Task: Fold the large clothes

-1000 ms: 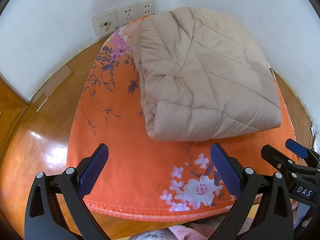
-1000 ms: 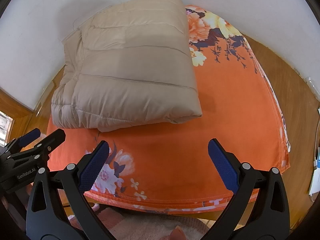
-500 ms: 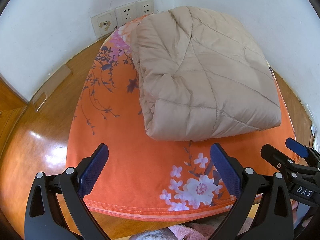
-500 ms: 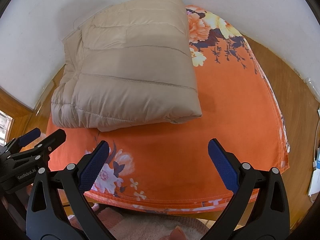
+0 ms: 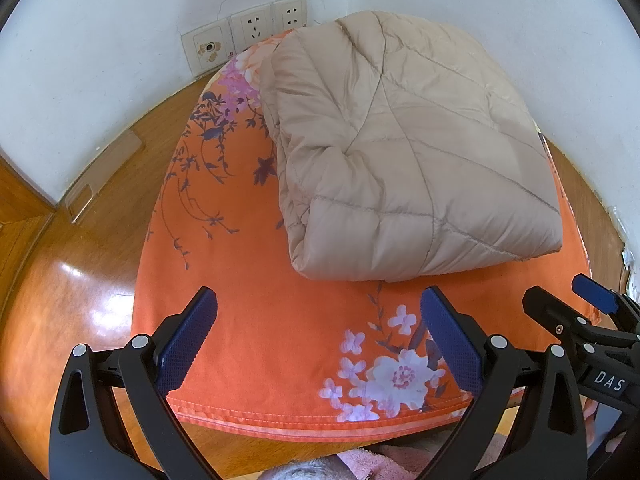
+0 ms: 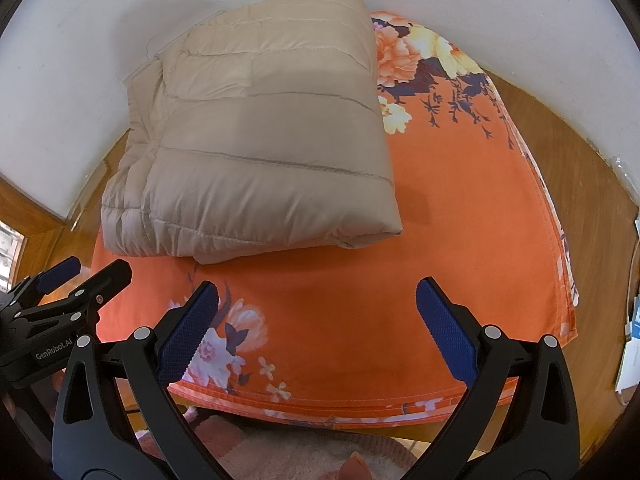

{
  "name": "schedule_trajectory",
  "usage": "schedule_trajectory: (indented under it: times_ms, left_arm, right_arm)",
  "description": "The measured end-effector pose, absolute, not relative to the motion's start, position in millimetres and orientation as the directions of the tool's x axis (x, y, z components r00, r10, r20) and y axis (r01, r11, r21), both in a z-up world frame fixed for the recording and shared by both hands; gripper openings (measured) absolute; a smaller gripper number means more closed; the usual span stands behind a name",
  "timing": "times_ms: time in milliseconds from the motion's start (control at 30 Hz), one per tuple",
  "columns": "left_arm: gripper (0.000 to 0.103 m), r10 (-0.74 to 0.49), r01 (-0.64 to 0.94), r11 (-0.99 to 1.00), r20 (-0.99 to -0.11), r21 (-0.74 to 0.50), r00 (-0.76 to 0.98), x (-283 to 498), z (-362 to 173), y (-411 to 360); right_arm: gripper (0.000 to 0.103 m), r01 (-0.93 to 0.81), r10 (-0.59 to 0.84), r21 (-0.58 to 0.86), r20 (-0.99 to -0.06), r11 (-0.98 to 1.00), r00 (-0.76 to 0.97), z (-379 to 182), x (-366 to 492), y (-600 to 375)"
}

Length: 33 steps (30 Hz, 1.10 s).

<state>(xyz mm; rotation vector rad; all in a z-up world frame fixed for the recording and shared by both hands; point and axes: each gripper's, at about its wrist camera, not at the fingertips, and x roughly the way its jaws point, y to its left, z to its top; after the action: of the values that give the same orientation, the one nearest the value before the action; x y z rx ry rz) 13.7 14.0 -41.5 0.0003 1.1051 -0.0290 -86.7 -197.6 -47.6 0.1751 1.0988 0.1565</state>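
Two grippers, left (image 5: 318,332) and right (image 6: 318,328), hover at the near edge of the orange cloth (image 5: 256,320), jaws spread wide, holding nothing. The coat (image 5: 408,160) sits folded into a plump beige bundle at the far side of the cloth, near the wall (image 5: 100,40). We judge the fold about done. The risk: slick, puffy padding may spring open, or a careless nudge could tip the layers apart.

The left gripper (image 5: 318,334) and the right gripper (image 6: 318,330) hover side by side, each with its blue-padded jaws spread wide and nothing held between them.
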Motion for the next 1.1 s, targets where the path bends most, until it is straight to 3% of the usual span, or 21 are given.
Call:
schedule_trajectory:
  times_ms: [1100]
  left_arm:
    - [0.097, -0.053, 0.027, 0.999, -0.906, -0.047, 0.420, 19, -50, 25]
  right_arm:
    - [0.098, -0.042, 0.206, 0.209, -0.873, 0.977, 0.441, -51, -83, -193]
